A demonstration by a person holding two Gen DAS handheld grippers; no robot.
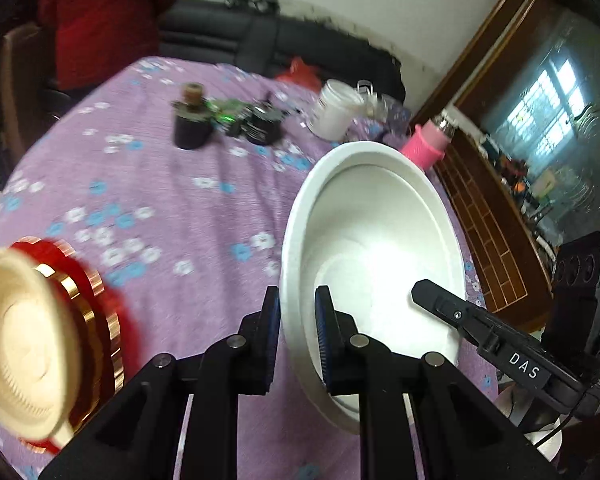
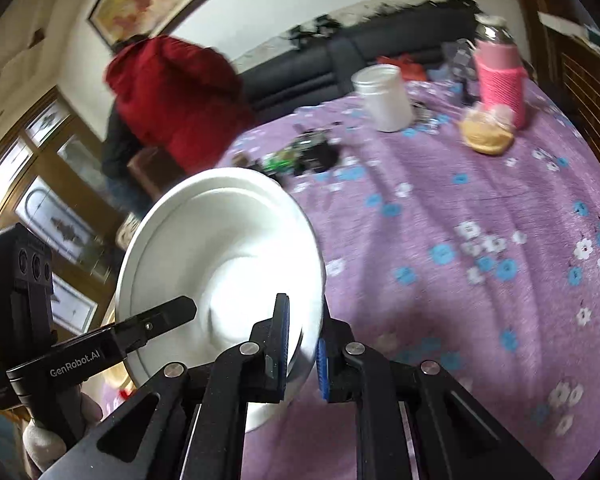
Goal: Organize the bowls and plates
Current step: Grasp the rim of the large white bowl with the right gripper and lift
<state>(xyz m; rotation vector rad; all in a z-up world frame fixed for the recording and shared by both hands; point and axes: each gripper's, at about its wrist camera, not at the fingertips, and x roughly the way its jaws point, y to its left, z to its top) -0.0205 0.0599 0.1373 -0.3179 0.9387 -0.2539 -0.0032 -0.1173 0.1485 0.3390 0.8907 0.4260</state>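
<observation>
A large white ceramic bowl (image 1: 374,248) hangs tilted above a round table draped in a purple cloth with blue and white flowers (image 1: 172,200), carried between two black hand-held grippers. The left gripper (image 1: 297,332) is clenched on the bowl's rim, one blue-padded finger (image 1: 323,334) inside the bowl and the other outside it. On the opposite side the right gripper (image 2: 303,344) is likewise clamped on the rim, the thin white edge pinched between its pads. Each gripper also shows in the other's view, reaching in from the far side of the bowl.

At the table's left edge, seen from the left wrist, sits a stack of dishes: a cream plastic plate with a ridged centre (image 1: 24,344) on top of a gold-banded red plate (image 1: 100,320).

Farther back on the cloth stand a white plastic jar (image 2: 384,98), a bottle in a pink knitted sleeve (image 2: 500,80), a clear bag holding a round bun (image 2: 487,130) and a blurred cluster of small dark gadgets (image 1: 228,118). A person in a red padded jacket (image 2: 172,96) bends beside the table, in front of a dark sofa (image 1: 228,36) along the wall.
</observation>
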